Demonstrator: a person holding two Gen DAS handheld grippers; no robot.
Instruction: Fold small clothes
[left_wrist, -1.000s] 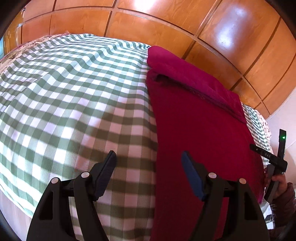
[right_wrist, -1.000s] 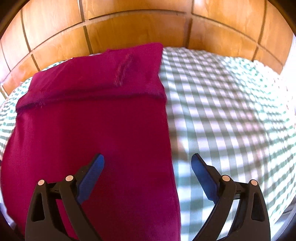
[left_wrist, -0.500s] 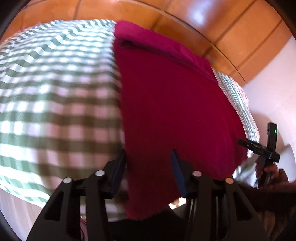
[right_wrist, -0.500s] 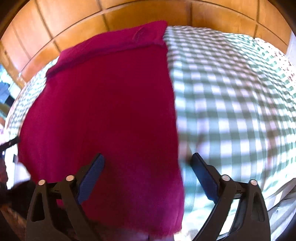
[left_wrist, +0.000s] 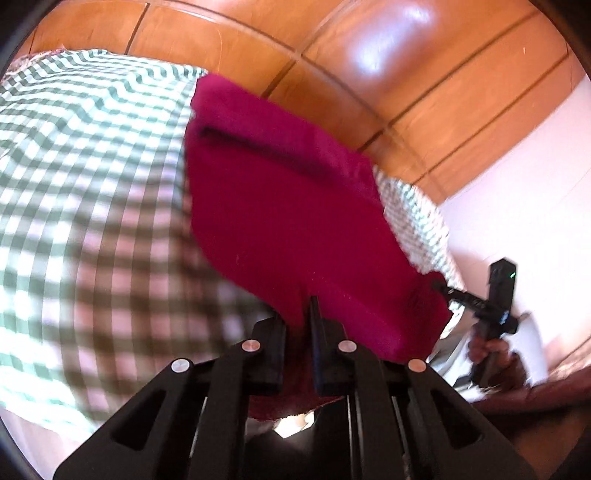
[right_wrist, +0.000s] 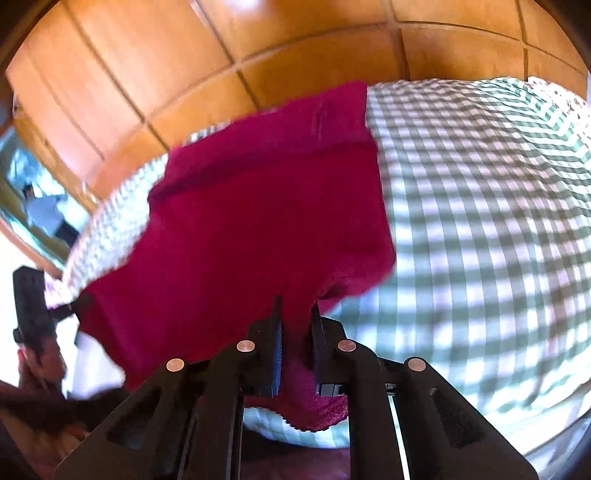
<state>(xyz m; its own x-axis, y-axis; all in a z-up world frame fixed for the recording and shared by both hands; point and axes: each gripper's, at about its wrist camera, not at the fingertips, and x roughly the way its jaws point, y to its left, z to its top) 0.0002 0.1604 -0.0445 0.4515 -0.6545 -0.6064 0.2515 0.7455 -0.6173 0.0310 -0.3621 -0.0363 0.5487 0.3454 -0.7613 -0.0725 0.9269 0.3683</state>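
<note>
Two grippers, one garment. Left gripper (left_wrist: 297, 314) clamping down, jaws closing on near corner of crimson garment (left_wrist: 288, 206), cloth pinched between the pads. Right gripper (right_wrist: 295, 314) same: jaws closing on the opposite near corner of the same garment (right_wrist: 258, 221), fabric caught between the pads. In left wrist view, other gripper and holding hand (left_wrist: 491, 350) visible at far right, at the garment's other near corner. Garment stretched away from both sets of fingers, long axis running from near hem toward the wooden panelling (right_wrist: 258, 48). Far end lying on green checked bedspread (right_wrist: 480, 221), already doubled over into a thicker band. Near hem lifted clear of the bedspread, sagging between the two grips. Both hands equally near, one per corner. Likely next: carry near edge forward over far band. Look: plain deep crimson knit, soft, slightly fuzzy, blurred by motion. Scalloped lacy edge hanging below right pads.
</note>
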